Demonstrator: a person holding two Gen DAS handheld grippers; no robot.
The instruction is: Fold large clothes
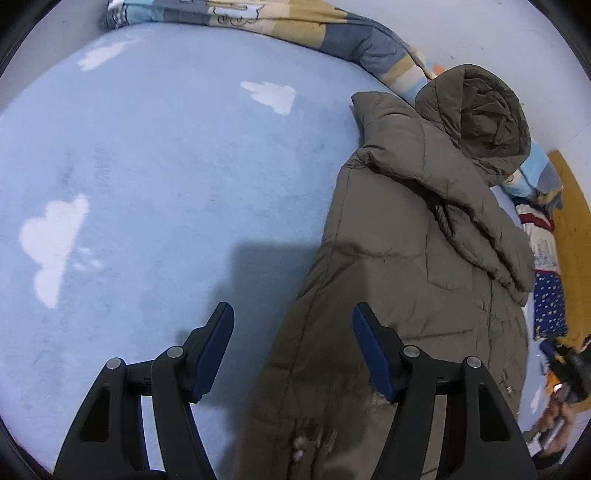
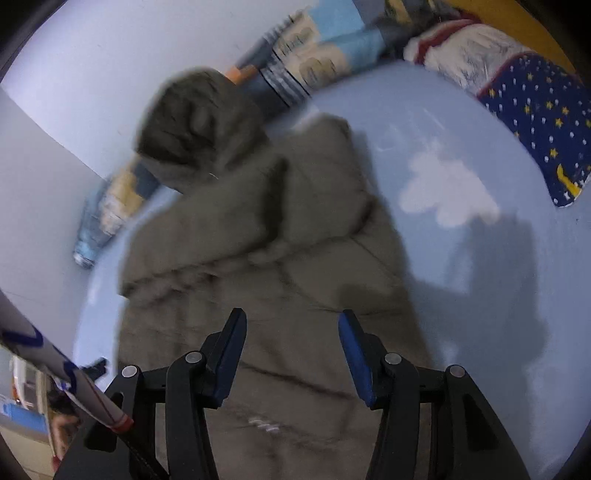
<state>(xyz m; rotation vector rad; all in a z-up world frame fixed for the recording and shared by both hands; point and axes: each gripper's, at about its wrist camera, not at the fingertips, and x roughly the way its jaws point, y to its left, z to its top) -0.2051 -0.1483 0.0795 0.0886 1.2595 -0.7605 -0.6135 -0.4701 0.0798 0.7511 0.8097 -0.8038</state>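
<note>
The olive padded coat (image 1: 406,258) lies lengthwise on the light-blue bed sheet (image 1: 147,166), hood (image 1: 476,122) at the far end against the rolled patterned quilt (image 1: 332,33), with both sleeves apparently already laid in over the body. The left gripper (image 1: 291,347) hangs above the coat's near-left edge: its jaws stand about half open and empty, 1 finger over bare sheet, the other over the fabric, so the edge runs between them. The right gripper (image 2: 291,354) hovers over the coat's lower middle, jaws likewise parted with nothing between them; that view is blurred, so whether the pads brush the fabric cannot be told.

The step in hand looks like taking hold of the near hem for the lengthwise fold. To do it well, each gripper should come down at 1 hem corner, bite through all the thick layers, and both should lift together so the bulky padding does not slump or drag the sleeves out.
</note>
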